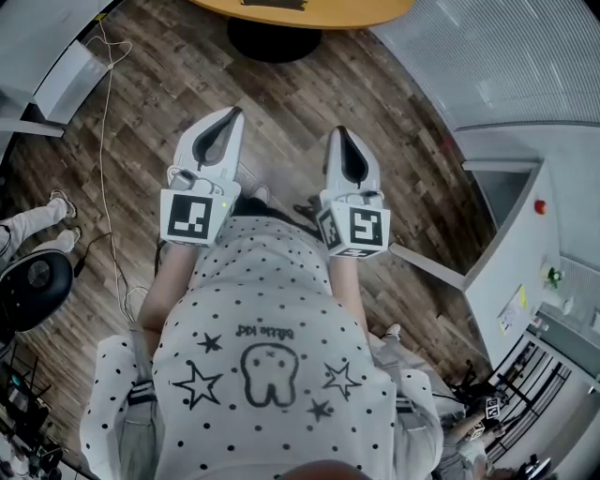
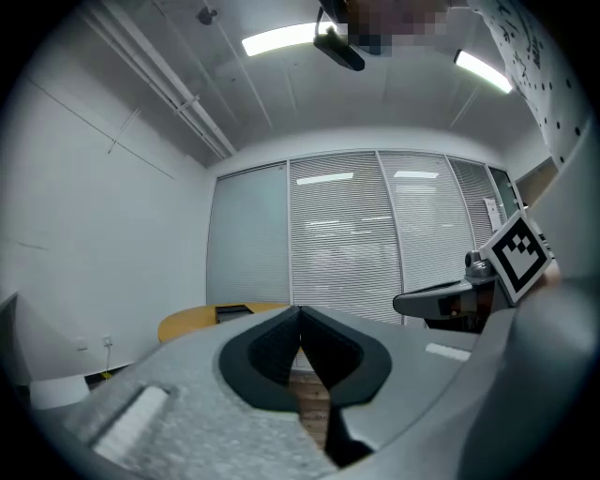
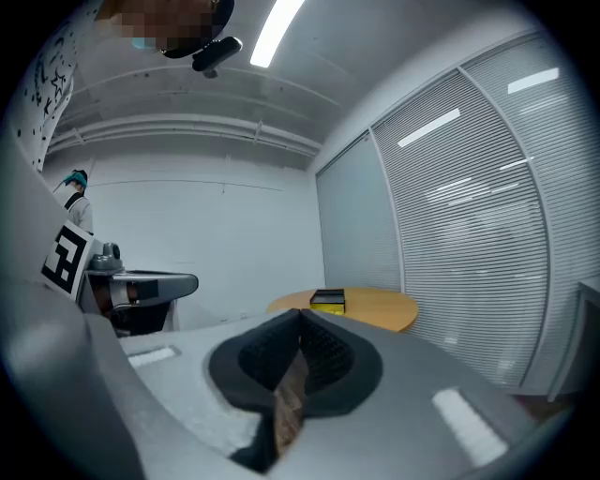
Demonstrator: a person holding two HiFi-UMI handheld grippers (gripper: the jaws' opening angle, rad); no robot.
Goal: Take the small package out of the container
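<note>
Left gripper (image 1: 232, 114) and right gripper (image 1: 340, 133) are clenched, empty. The container (image 3: 328, 301) sits mid-frame on the counter (image 3: 384, 309); its package, unseen, is probably light, best pinched by its sides.

Floor (image 1: 309, 103): dark wood-look planks. In the head view, a round yellow-topped table (image 1: 356, 11) on a dark pedestal base (image 1: 272, 42) stands at 12 o'clock. Slatted blinds (image 1: 487, 56) at 1 o'clock. Black stool (image 1: 33, 281) at 9 o'clock. Walls (image 2: 94, 234) white. Ceiling strip lights (image 2: 281, 39) lit.
</note>
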